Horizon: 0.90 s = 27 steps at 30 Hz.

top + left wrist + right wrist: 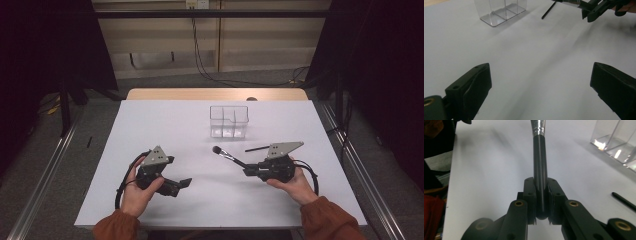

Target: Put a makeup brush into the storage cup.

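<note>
My right gripper [249, 171] [540, 185] is shut on the dark handle of a makeup brush [226, 155] [540, 167]. The brush has a silver ferrule and a dark tuft, and it points up and to the left, just above the white table. A clear plastic organizer [229, 121] [499, 11] [615, 141] with several compartments stands at the table's middle back. A thin black pencil-like stick [256, 148] [548, 10] [624, 201] lies on the table beside the right gripper. My left gripper [186, 184] [541, 85] rests at the front left, jaws wide open with nothing between them.
The white table top [165, 125] has a wooden strip along its far edge. Dark curtains and metal rails flank the table. Cables trail over the floor beyond it.
</note>
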Tool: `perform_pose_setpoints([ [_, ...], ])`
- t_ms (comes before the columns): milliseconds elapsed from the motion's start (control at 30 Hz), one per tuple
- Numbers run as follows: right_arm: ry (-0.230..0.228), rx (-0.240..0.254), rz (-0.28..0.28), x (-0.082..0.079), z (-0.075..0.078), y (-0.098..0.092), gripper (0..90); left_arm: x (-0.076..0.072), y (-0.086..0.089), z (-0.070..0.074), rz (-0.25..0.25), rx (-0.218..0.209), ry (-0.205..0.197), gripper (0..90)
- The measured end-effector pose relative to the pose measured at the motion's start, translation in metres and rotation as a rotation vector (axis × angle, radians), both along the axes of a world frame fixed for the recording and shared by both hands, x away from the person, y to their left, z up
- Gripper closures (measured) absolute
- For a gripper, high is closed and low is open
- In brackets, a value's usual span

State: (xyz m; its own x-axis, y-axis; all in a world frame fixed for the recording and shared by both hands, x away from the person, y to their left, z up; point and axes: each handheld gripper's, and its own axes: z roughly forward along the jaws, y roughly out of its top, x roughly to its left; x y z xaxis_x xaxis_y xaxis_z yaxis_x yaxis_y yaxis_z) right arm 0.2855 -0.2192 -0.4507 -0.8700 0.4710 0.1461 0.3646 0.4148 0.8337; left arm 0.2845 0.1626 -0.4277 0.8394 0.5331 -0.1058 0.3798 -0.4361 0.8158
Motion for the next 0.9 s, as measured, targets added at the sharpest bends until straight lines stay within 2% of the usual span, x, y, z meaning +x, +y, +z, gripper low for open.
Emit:
perform_pose_setpoints([
  [67, -0.009, 0.020, -0.010, 0.000, 0.001, -0.001, 79.8, 0.000, 0.000, -0.001, 0.001, -0.015, 0.006, 3.6],
  [133, -0.024, 0.037, -0.023, -0.001, 0.002, -0.002, 79.8, 0.000, 0.000, -0.001, 0.008, -0.009, -0.001, 3.6],
  [200, -0.052, 0.058, -0.037, -0.003, 0.003, -0.001, 79.8, 0.000, 0.000, -0.001, 0.016, -0.018, -0.006, 3.6],
  [300, -0.079, 0.070, -0.029, -0.007, 0.005, 0.002, 79.8, 0.000, -0.001, -0.001, 0.011, -0.002, -0.030, 3.6],
  [433, -0.091, 0.083, -0.029, -0.009, 0.005, 0.004, 79.8, -0.001, -0.002, -0.001, 0.009, -0.037, -0.049, 3.3],
  [500, -0.099, 0.089, -0.033, -0.009, 0.005, 0.004, 79.8, -0.001, -0.003, -0.002, 0.010, -0.039, -0.070, 3.1],
  [633, -0.108, 0.104, -0.037, -0.010, 0.006, 0.004, 79.8, -0.003, -0.007, -0.004, 0.004, -0.055, -0.084, 3.0],
  [700, -0.109, 0.114, -0.041, -0.010, 0.006, 0.004, 79.8, -0.003, -0.009, -0.005, 0.014, -0.078, -0.095, 3.0],
  [800, -0.118, 0.122, -0.040, -0.011, 0.007, 0.004, 79.8, -0.004, -0.012, -0.007, 0.020, -0.149, -0.090, 3.0],
  [900, -0.123, 0.130, -0.036, -0.011, 0.007, 0.005, 79.8, -0.006, -0.016, -0.007, 0.029, -0.177, -0.111, 3.0],
])
